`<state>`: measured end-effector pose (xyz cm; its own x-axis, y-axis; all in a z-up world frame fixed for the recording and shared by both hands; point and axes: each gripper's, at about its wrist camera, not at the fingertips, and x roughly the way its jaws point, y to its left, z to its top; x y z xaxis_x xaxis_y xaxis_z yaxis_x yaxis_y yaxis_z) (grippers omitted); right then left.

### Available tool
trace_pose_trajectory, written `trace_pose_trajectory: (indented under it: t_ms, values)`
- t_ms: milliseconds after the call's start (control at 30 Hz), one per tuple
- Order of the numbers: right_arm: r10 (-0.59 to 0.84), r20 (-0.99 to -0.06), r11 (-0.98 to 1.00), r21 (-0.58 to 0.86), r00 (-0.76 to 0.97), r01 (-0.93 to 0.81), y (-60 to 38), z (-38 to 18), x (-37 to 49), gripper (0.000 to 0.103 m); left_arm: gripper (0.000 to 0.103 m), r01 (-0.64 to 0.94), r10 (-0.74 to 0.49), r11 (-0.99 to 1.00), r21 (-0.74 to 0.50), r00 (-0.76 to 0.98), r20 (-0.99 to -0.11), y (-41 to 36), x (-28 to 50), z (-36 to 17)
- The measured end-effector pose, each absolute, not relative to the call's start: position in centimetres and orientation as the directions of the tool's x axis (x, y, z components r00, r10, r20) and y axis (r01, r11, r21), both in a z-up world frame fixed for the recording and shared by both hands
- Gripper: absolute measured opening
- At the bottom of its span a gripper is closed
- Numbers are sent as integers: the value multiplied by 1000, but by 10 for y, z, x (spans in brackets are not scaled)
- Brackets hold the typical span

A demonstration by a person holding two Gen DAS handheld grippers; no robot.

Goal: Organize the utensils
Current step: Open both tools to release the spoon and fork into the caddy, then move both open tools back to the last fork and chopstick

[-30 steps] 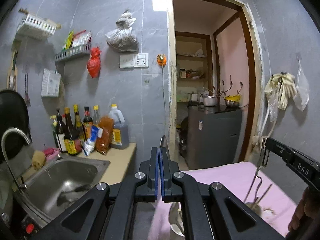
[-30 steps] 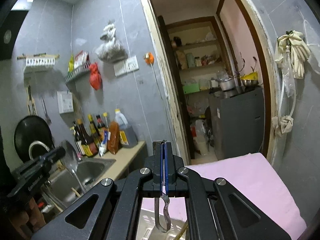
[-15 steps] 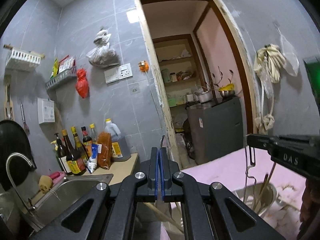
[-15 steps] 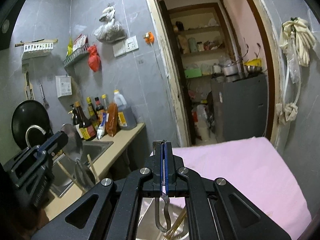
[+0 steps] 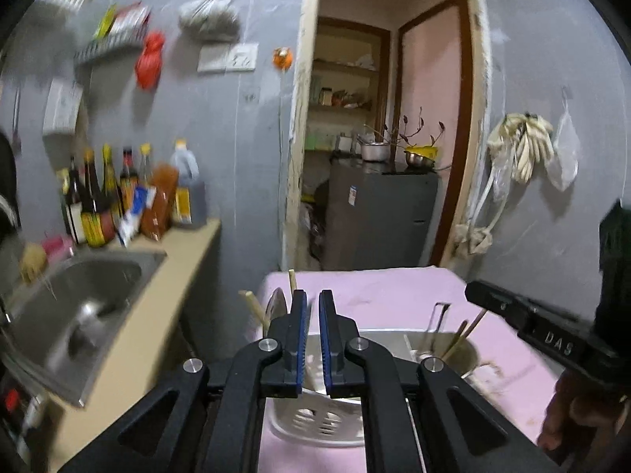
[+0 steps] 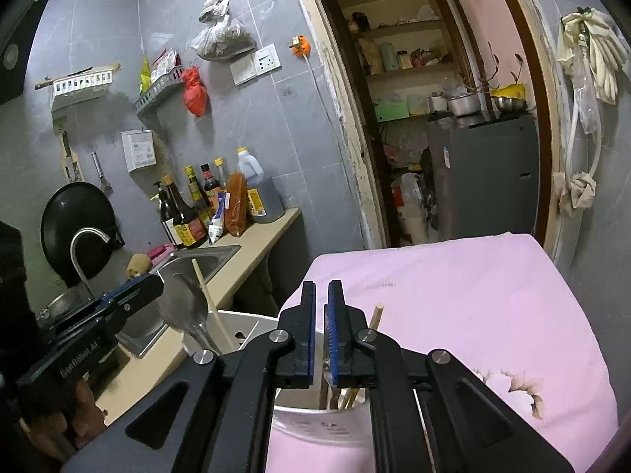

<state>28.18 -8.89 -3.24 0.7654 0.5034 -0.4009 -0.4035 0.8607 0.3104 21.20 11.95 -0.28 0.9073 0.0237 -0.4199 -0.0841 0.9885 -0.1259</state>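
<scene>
In the left wrist view my left gripper (image 5: 310,307) is slightly open and empty above a white perforated basket (image 5: 315,423) that holds a metal spoon (image 5: 276,304) and wooden chopsticks (image 5: 254,307). To its right a steel cup (image 5: 449,349) holds a hooked metal utensil and chopsticks. In the right wrist view my right gripper (image 6: 321,301) is slightly open and empty just above the steel cup (image 6: 315,423), with chopsticks (image 6: 376,313) poking up beside it. The left gripper (image 6: 130,295) shows at left beside the spoon (image 6: 185,307) in the white basket (image 6: 244,323).
Both containers stand on a pink cloth-covered table (image 6: 453,295). A steel sink (image 5: 79,303) and counter with sauce bottles (image 6: 193,205) lie to the left. A doorway with a grey fridge (image 6: 485,173) is behind. Gloves (image 6: 595,55) hang on the right wall.
Both grippers have let go: the spoon now stands in the white basket and the hooked utensil in the steel cup. Both jaws have opened a little and both views tilted down.
</scene>
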Motion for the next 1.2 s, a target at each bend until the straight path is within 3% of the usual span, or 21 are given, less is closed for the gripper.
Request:
trace_pose_trajectory:
  t_ms: [33, 100, 167, 233, 433, 500, 533, 600, 833, 1200]
  values:
    - [507, -395, 858, 316, 766, -405, -92, -29, 279, 10, 8, -82, 11, 985, -149, 905, -426, 121, 211, -3]
    - [506, -378, 858, 316, 776, -405, -100, -21, 272, 27, 12, -78, -12, 979, -190, 900, -435, 124, 210, 1]
    - [502, -350, 858, 319, 791, -403, -111, -12, 262, 40, 23, -68, -31, 975, -213, 902, -431, 121, 208, 6]
    - [489, -333, 865, 306, 806, -398, -123, -3, 254, 42, 45, -57, -41, 973, -225, 913, -407, 116, 202, 12]
    - [414, -280, 903, 247, 866, -352, -165, 23, 236, 69, 74, -49, -29, 976, -211, 936, -351, 88, 191, 28]
    - [394, -270, 913, 224, 879, -340, -178, 30, 231, 88, 84, -61, -8, 980, -191, 941, -338, 76, 187, 31]
    - [380, -264, 920, 208, 887, -332, -186, 32, 228, 92, 93, -72, 8, 981, -180, 943, -334, 70, 185, 32]
    - [348, -256, 935, 171, 902, -312, -198, 38, 222, 101, 100, -102, 45, 981, -163, 945, -323, 58, 182, 33]
    - [250, -242, 968, 31, 938, -250, -240, 44, 204, 102, 102, -150, 109, 983, -105, 941, -321, 15, 170, 24]
    - [220, -352, 975, 51, 910, -216, -293, 11, 215, 102, 102, -98, 82, 995, -24, 926, -370, -45, 166, -13]
